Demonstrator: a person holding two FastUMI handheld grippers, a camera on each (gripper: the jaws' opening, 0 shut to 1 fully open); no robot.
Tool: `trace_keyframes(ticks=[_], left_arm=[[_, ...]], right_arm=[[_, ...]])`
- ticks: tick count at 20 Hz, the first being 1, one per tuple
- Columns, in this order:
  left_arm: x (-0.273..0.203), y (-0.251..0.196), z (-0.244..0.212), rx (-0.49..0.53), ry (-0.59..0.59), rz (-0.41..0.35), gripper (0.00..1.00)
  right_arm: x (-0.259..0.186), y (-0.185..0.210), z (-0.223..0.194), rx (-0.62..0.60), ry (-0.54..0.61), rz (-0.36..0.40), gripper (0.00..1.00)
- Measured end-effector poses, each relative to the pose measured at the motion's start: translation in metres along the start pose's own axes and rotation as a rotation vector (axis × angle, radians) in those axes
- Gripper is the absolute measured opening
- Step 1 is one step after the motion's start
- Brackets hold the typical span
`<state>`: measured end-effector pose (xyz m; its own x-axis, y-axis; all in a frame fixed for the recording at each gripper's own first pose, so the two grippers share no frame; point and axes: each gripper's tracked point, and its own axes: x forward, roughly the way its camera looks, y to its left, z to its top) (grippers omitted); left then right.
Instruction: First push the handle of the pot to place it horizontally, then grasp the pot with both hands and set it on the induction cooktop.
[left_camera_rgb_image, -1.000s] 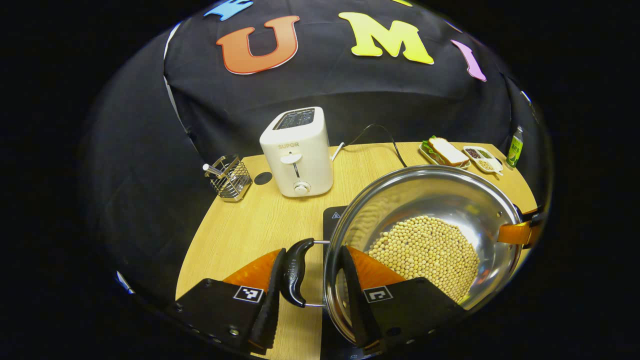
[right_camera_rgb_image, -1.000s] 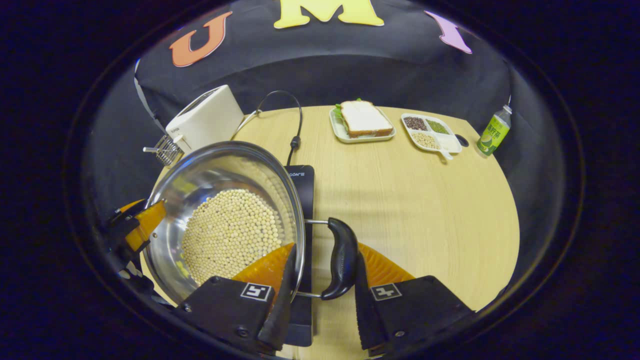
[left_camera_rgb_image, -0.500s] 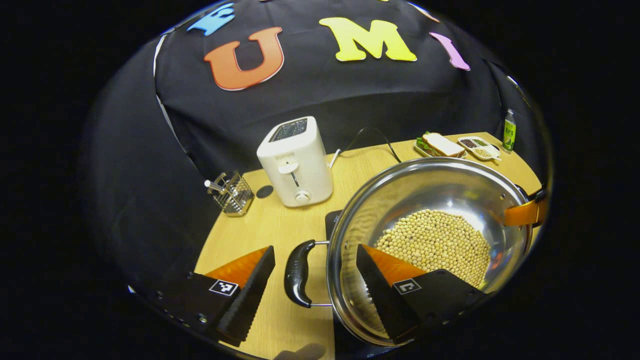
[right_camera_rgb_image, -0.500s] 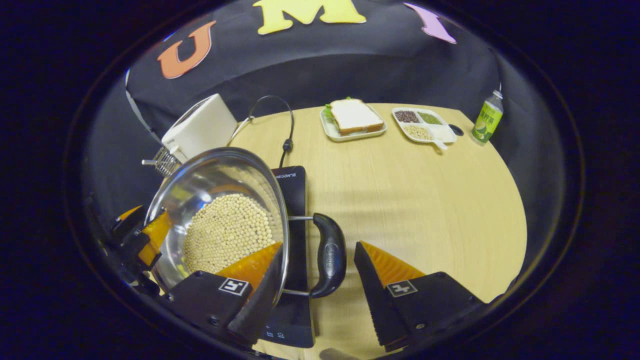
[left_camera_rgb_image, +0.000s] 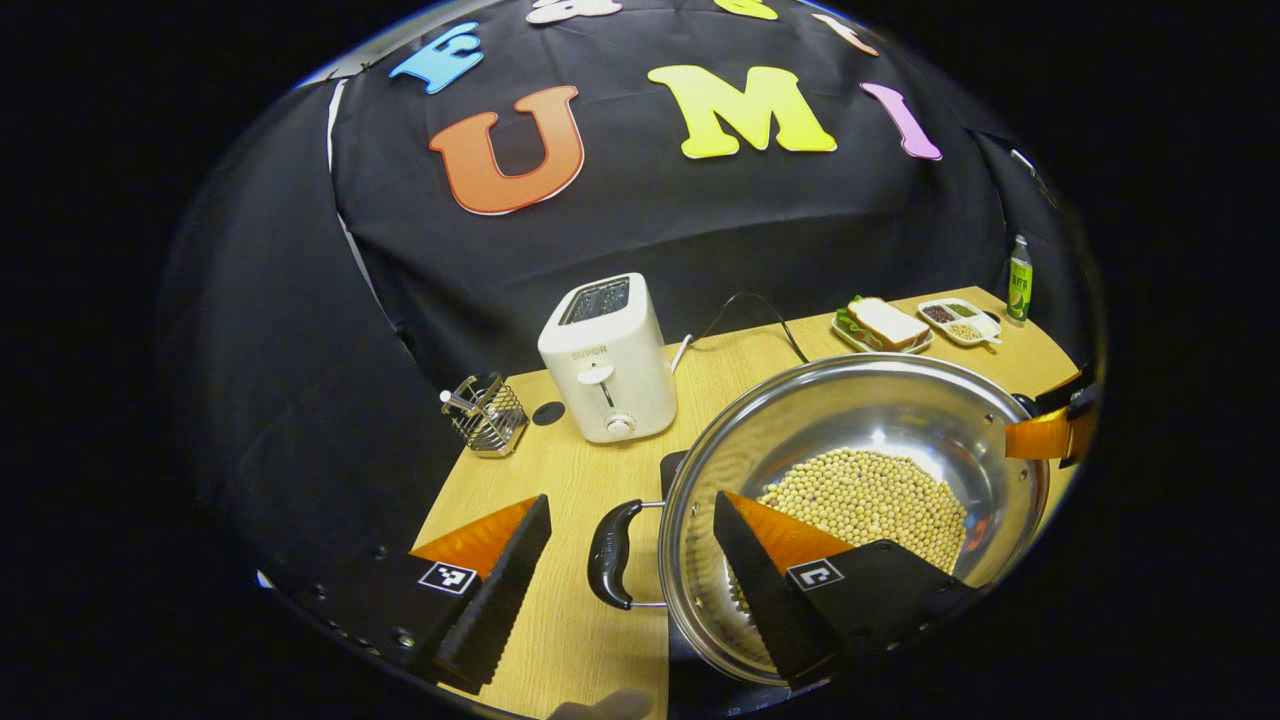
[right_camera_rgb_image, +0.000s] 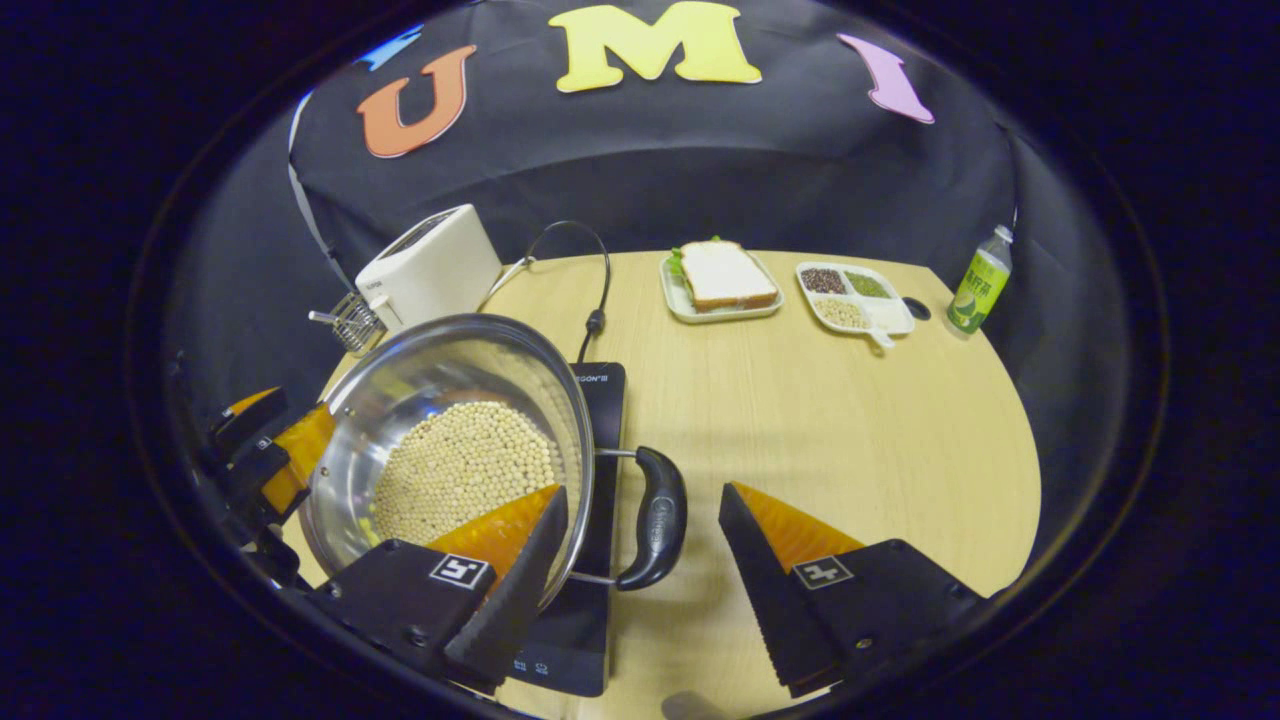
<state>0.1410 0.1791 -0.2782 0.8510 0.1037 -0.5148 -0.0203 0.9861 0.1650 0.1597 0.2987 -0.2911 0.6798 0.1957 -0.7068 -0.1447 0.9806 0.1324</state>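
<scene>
Steel pot (left_camera_rgb_image: 860, 470), holding pale round beans (left_camera_rgb_image: 870, 495), sits on the black induction cooktop (right_camera_rgb_image: 590, 560) at lower centre-right of the left gripper view and lower left of the right gripper view. Left tool (left_camera_rgb_image: 630, 585): released, fingers spread wide, one either side of the pot's black side handle (left_camera_rgb_image: 610, 555) without touching it; its inner finger (left_camera_rgb_image: 760, 590) overlaps the pot rim in the picture. Right tool (right_camera_rgb_image: 640, 570): likewise released, fingers apart, straddling the opposite black handle (right_camera_rgb_image: 655, 520) with clear gaps on both sides. Each tool appears in the other's view as orange and black at the pot's far rim, at the right edge of the left gripper view and the left edge of the right gripper view. Wooden counter (right_camera_rgb_image: 850, 430) also carries: white toaster (left_camera_rgb_image: 608, 358), upper centre-left, with black cable (right_camera_rgb_image: 590, 270); wire holder (left_camera_rgb_image: 485, 415) to its left; sandwich on a plate (right_camera_rgb_image: 722, 280), a divided dish of grains (right_camera_rgb_image: 855, 297) and a green bottle (right_camera_rgb_image: 980, 280) along the far edge, upper right.
</scene>
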Motion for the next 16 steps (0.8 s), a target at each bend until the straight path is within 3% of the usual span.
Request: trace_keyframes(ticks=[7,8,16], left_arm=[[-0.030,0.001,0.019,-0.047,-0.040,0.023,1.00],[-0.038,0.000,0.021,-0.064,-0.037,0.021,0.96],[-0.129,-0.009,0.105,-0.112,-0.212,0.048,0.96]], right_arm=[[-0.032,0.004,0.015,-0.039,-0.063,0.030,0.96],[-0.039,0.003,0.020,-0.036,-0.076,0.038,0.96],[-0.141,-0.038,0.077,-0.127,-0.298,0.030,0.95]])
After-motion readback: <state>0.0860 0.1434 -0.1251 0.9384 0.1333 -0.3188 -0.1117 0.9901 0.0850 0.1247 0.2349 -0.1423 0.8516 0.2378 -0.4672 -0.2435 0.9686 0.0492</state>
